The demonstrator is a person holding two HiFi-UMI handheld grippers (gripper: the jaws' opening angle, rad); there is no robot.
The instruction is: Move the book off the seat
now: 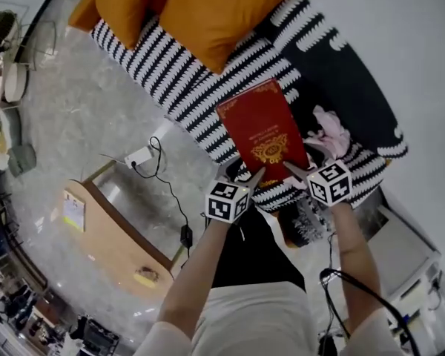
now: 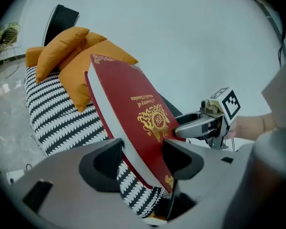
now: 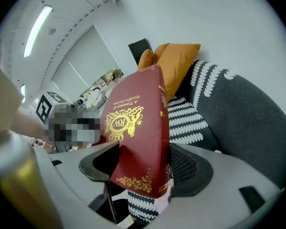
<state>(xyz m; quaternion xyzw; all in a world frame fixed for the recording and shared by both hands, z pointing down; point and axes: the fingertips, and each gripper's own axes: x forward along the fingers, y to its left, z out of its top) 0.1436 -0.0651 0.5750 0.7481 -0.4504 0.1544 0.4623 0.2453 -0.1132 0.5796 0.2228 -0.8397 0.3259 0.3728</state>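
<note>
Clamping the red book (image 1: 263, 128) by its two nearest corners, the left gripper (image 1: 254, 176) and the right gripper (image 1: 292, 169) each have their jaws closed on it. The book is tilted upward ahead of them, over the striped seat (image 1: 170, 73), with orange cushions (image 1: 208, 6) farther beyond.

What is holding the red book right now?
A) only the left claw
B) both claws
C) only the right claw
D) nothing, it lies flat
B: the left claw and the right claw each clamp the near end of the red book.
</note>
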